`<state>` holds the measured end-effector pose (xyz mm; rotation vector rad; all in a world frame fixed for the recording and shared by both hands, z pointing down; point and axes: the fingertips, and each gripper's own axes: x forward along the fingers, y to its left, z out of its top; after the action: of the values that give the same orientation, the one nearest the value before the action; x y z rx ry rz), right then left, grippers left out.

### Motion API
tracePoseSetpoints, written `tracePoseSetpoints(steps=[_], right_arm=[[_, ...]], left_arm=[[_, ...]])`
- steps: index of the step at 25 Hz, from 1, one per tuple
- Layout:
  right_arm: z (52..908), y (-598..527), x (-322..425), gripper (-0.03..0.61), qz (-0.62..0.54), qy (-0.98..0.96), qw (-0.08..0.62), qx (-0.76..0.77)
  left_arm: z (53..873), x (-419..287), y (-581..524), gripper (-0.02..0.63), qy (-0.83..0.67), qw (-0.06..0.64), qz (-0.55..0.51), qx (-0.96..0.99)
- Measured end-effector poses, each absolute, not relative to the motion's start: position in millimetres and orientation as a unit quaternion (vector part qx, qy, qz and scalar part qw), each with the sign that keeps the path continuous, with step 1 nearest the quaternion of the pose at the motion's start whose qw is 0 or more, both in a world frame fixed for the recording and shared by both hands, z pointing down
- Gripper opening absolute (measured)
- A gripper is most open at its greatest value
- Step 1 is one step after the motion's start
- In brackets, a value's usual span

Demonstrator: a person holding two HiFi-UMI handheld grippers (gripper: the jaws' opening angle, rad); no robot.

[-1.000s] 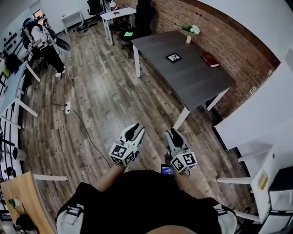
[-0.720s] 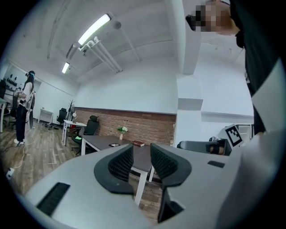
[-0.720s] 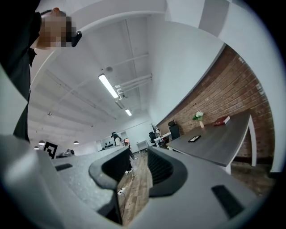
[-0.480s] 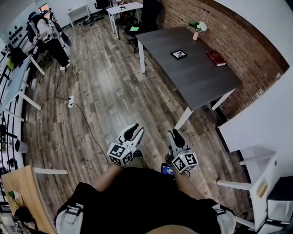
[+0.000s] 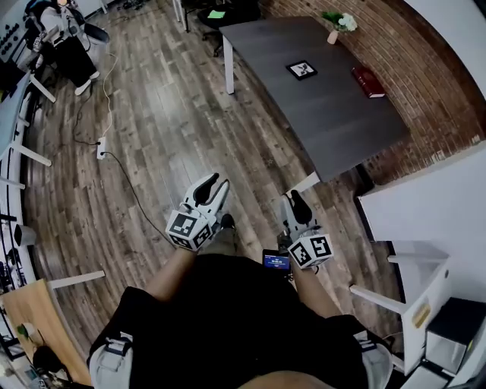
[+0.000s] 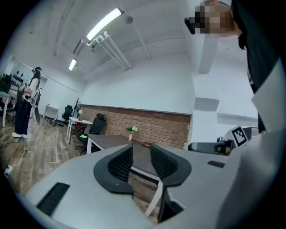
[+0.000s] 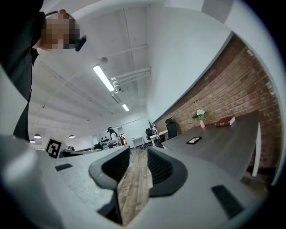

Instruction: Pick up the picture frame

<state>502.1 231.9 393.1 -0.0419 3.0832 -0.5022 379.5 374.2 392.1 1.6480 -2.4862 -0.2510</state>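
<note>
The picture frame (image 5: 302,70) is small and black-edged and lies flat on the dark grey table (image 5: 334,121), far ahead of both grippers. In the right gripper view the picture frame (image 7: 194,140) shows on the tabletop to the right of the jaws. My left gripper (image 5: 208,188) is held over the wooden floor in front of my body, open, with nothing between its jaws. My right gripper (image 5: 293,203) is beside it, near the table's closest corner, open and empty too. The left gripper view does not show the frame.
A red book (image 5: 368,81) and a vase of flowers (image 5: 336,23) stand on the table beyond the frame. A white table leg (image 5: 305,182) is just ahead of my right gripper. A cable (image 5: 125,182) runs over the floor at left. A person (image 5: 61,38) stands far left.
The view has moved forward toward the table, whose near corner is now closer. Both grippers sit higher in the view, still held side by side and empty.
</note>
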Motion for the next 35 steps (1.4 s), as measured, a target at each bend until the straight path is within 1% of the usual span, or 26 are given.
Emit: tracePoseSetpoints(steps=[2, 9, 20, 26, 35], right_arm=[[381, 216, 463, 0.129, -0.132, 0.991, 0.013, -0.018], [358, 185, 358, 0.129, -0.103, 0.994, 0.017, -0.036], [349, 127, 282, 0.129, -0.089, 0.993, 0.029, -0.078], [350, 84, 214, 0.129, -0.09, 0.993, 0.041, -0.067], [346, -4, 105, 0.129, -0.106, 0.992, 0.051, -0.051]], left_arm=[[387, 341, 366, 0.112, -0.829, 0.069, -0.086, 0.548], [386, 239, 350, 0.112, -0.822, 0.078, -0.1, 0.555], [387, 121, 332, 0.112, -0.832, 0.076, -0.105, 0.539], [384, 60, 281, 0.11, -0.828, 0.068, -0.093, 0.549], [374, -40, 180, 0.11, -0.82, 0.082, -0.074, 0.561]])
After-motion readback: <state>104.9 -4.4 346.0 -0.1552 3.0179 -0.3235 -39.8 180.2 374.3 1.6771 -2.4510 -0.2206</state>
